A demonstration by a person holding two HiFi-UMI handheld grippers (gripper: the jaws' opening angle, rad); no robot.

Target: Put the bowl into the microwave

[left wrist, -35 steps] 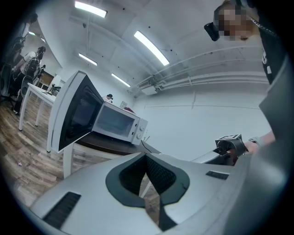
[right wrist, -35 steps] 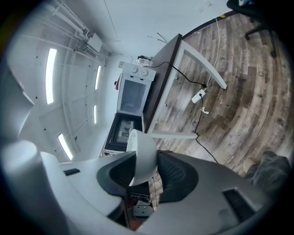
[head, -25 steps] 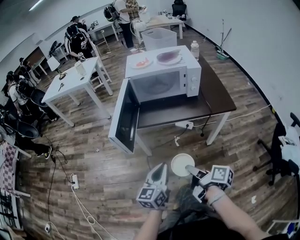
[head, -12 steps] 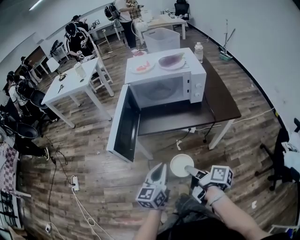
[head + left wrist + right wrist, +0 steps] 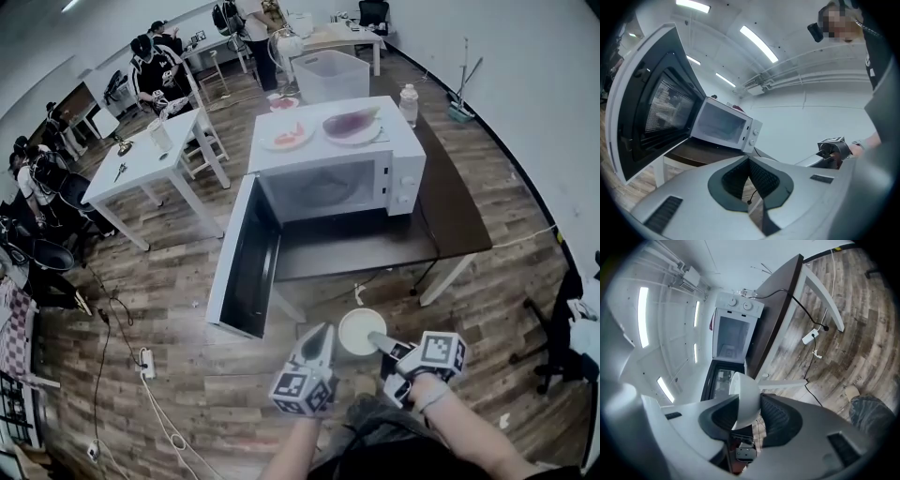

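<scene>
the bowl (image 5: 362,332) looks light, stiff, slick and breakable; we pinch its rim in the right gripper (image 5: 379,339), in the air short of the near edge of the bench (image 5: 455,211) and the open microwave (image 5: 337,169). the left gripper (image 5: 322,339) is clenched, empty.

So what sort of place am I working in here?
Probably a lab or shared workroom, not a kitchen: the microwave sits on a plain table, people gather around white desks behind it, and a power strip lies on the wood floor.
</scene>
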